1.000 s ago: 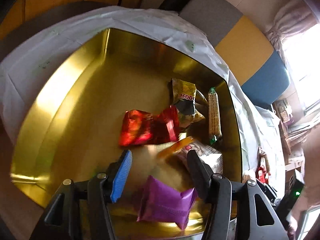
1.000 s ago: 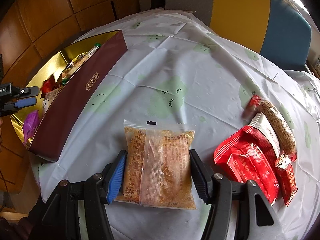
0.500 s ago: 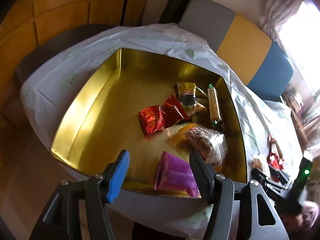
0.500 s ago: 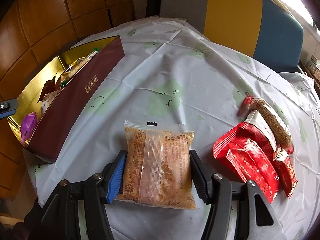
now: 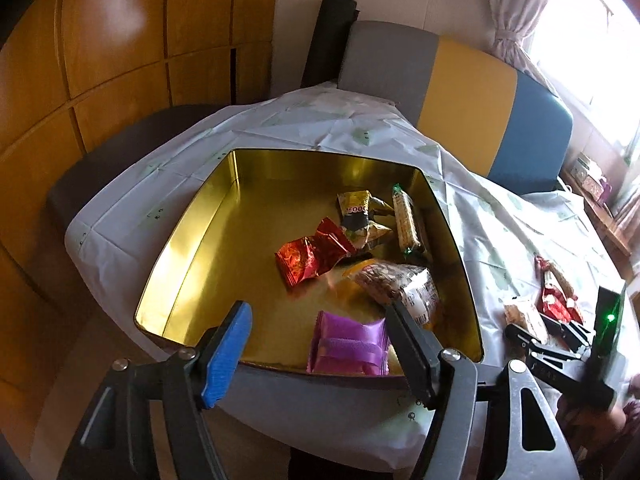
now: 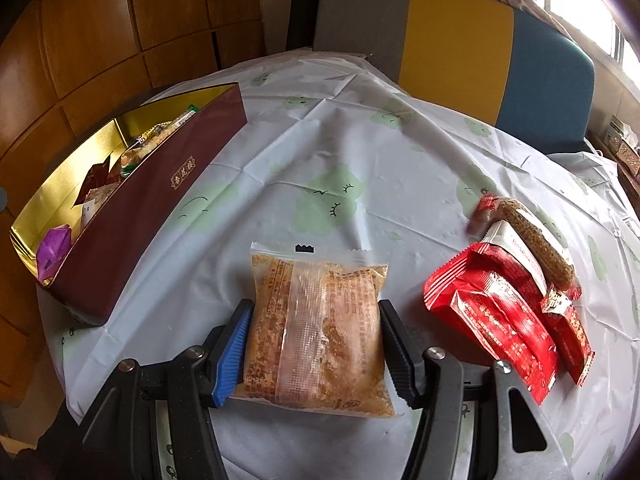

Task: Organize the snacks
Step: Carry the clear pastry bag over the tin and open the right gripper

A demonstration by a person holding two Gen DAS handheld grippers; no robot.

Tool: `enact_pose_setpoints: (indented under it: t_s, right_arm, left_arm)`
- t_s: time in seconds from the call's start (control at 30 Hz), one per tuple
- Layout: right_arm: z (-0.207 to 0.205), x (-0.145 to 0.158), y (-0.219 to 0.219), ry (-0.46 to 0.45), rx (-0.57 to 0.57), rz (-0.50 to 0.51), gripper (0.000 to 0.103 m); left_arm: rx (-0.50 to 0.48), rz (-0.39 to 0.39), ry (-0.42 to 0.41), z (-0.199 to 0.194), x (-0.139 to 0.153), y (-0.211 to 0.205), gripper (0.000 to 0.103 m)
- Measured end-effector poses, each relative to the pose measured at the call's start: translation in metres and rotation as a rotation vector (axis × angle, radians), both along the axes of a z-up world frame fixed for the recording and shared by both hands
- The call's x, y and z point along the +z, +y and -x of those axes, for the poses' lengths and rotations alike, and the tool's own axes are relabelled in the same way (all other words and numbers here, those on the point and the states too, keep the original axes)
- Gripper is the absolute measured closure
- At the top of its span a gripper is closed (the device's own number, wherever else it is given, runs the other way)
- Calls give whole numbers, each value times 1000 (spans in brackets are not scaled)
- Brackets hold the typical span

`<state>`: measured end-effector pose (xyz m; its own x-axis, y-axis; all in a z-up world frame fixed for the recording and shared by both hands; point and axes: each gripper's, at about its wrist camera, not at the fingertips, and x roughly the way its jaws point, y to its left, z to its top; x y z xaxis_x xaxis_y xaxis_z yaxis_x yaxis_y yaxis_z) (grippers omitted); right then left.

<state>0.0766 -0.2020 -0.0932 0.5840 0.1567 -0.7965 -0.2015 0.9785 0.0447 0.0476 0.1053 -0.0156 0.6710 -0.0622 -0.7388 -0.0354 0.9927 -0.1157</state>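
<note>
A gold tin (image 5: 188, 224) with a maroon outer wall (image 6: 160, 200) holds a purple packet (image 5: 348, 346), a red foil packet (image 5: 310, 256), a yellow-and-black packet (image 5: 356, 212), a cereal bar (image 5: 406, 220) and a clear bag of nuts (image 5: 400, 284). My left gripper (image 5: 316, 312) hovers above the tin's near edge. Its jaws are opening, with nothing held between them. On the tablecloth lies a clear packet of golden-brown snack (image 6: 316, 312). My right gripper (image 6: 315, 308) is shut on that packet, pads against both sides. The right gripper (image 5: 536, 340) also shows at the left view's right edge.
Red packets (image 6: 496, 308) and a sesame bar (image 6: 536, 240) lie to the right of the held packet. The round table wears a pale cloth with green prints (image 6: 332, 196). A grey, yellow and blue bench (image 6: 460, 48) stands behind it, with wooden panels (image 5: 120, 40) to the left.
My left gripper has risen and drawn back from inside the tin to above its near edge, and its jaws have widened. The right gripper still holds the clear packet in place.
</note>
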Motion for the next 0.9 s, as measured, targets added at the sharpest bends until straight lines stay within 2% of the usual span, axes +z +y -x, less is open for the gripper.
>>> enact_pose_setpoints:
  t_s: [0.37,0.6,0.77,0.9]
  right_arm:
    - [-1,0,1,11,-23,-7,42]
    - [-13,6,3,82,-59,-22,42]
    - [-8,32,12,38,-47,-89,42]
    - [-2,65,43,-35,59,-128,42]
  left_arm:
    - [2,-12,21,1,-9,-2,33]
    - [9,-26,13,3,-11,3,32]
    - [27,-14,18,2,-14,10,32]
    - [58,-1,19,0,-16,21,32]
